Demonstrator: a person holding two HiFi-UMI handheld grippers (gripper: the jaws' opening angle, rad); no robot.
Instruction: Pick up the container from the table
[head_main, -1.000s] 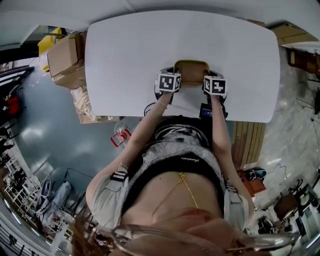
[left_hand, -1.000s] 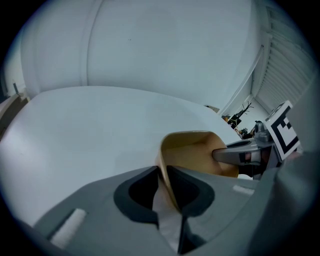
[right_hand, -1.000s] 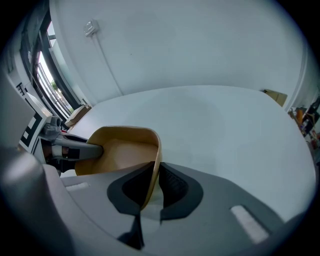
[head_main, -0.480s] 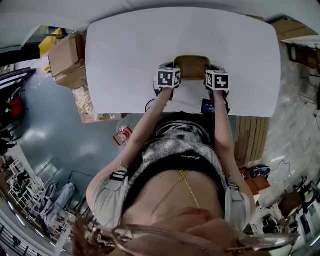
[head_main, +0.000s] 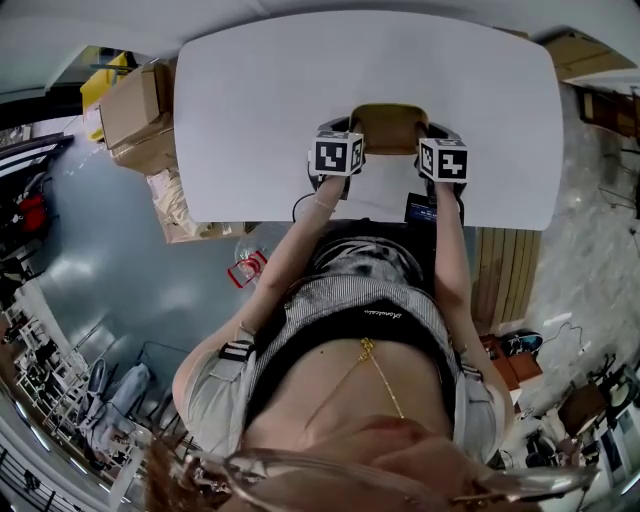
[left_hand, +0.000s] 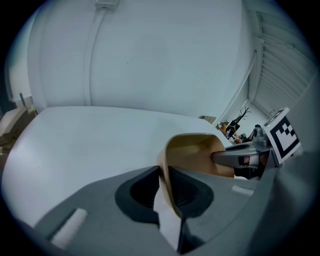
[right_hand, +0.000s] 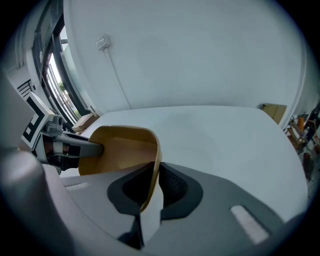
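White worktop (head_main: 250, 100) below, my left claw (left_hand: 167, 192) and right claw (right_hand: 151, 186) each clamp an opposite container (head_main: 388, 128) wall for a balanced lift.

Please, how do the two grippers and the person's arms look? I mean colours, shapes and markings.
The left gripper and the right gripper each have a smooth grey body. Their jaws carry dark ribbed pads set in rounded hollows. Each gripper bears a white cube with black square markers. The person wears short pale sleeves, and the forearms are bare.
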